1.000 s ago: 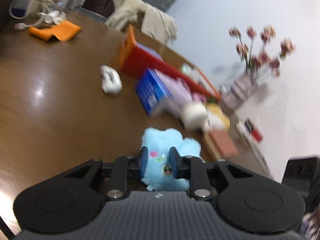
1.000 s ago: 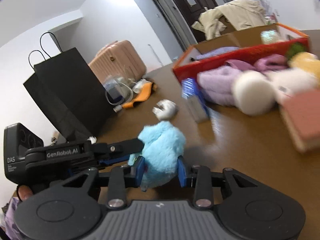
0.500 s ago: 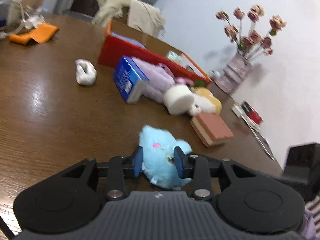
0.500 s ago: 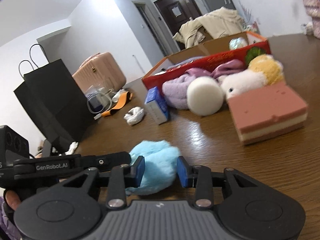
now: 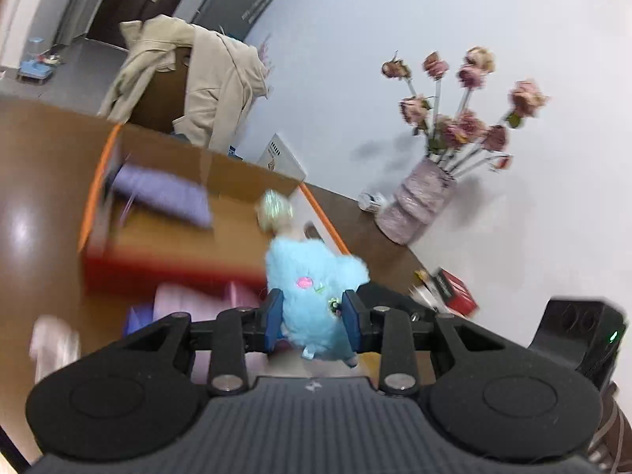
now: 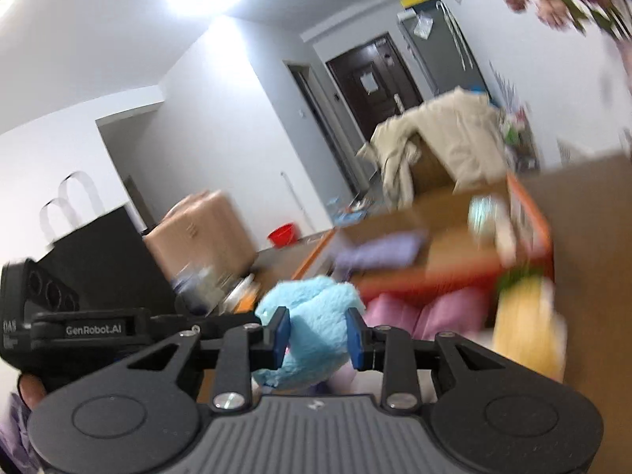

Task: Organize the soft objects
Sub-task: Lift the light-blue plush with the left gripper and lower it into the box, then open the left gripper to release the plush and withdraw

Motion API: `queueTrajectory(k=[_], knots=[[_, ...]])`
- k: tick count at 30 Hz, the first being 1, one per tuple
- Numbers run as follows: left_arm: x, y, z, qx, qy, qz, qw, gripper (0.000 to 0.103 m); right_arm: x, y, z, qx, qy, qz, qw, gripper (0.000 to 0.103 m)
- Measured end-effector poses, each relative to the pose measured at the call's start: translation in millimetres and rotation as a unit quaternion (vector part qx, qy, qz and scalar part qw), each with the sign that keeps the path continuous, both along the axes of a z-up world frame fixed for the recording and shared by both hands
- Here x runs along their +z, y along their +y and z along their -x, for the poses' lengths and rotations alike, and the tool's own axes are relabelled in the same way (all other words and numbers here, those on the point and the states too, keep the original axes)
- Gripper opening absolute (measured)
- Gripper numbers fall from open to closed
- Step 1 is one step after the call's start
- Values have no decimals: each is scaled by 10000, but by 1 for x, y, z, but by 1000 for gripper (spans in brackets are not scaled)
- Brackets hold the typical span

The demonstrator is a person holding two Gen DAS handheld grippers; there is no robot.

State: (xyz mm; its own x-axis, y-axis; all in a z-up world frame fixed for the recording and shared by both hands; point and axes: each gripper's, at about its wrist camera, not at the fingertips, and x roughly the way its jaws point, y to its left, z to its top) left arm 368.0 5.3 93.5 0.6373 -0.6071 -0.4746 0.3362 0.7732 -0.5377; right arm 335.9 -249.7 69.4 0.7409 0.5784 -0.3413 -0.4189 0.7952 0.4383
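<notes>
The brown wooden table [image 5: 35, 181] fills the lower left of the left wrist view and runs off to the white wall on the right. On it stands an open cardboard box [image 5: 166, 260] with a red front wall and orange edges; its picture is blurred. Inside the box lie a flat purple cloth [image 5: 162, 193] and, toward the far right corner, a small shiny pale ball [image 5: 274, 211]. A beige coat [image 5: 213, 79] hangs over a chair behind the table. Near the wall on the table's right end sits a pink vase [image 5: 418, 205] of dried roses.

Just in front of the box's red wall lie pink soft things [image 6: 430, 312], and a yellow soft thing [image 6: 525, 328] lies to their right, all smeared by motion.

The blue plush toy [image 5: 312, 292] is up in the air, off the table, in front of the box's near right corner, held from two sides. The left hand-held gripper [image 5: 312, 322] has its blue pads pressed on the toy's lower body, its jaws closing a little on it. The right hand-held gripper [image 6: 318, 335] clamps the same toy [image 6: 312, 316] from the other side, its jaws also closing on the fluff. Each gripper's black body shows in the other's view.
</notes>
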Motion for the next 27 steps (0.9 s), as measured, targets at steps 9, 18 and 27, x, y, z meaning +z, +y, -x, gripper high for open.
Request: queueTrajectory(k=[9,18,27], knots=[[-58,-46,-225,443,1345,-491,9887,29,-34,3,-248,-377,1333,704,9879,30],[-89,-53,-246,611,1463,-721,9847,28,-71,25,-274,-688,1389,1627,9744,26],[-7,-50,-187,526,564,-1083,9911,43,-7,8,-229,-716,692,1539,9831,40]])
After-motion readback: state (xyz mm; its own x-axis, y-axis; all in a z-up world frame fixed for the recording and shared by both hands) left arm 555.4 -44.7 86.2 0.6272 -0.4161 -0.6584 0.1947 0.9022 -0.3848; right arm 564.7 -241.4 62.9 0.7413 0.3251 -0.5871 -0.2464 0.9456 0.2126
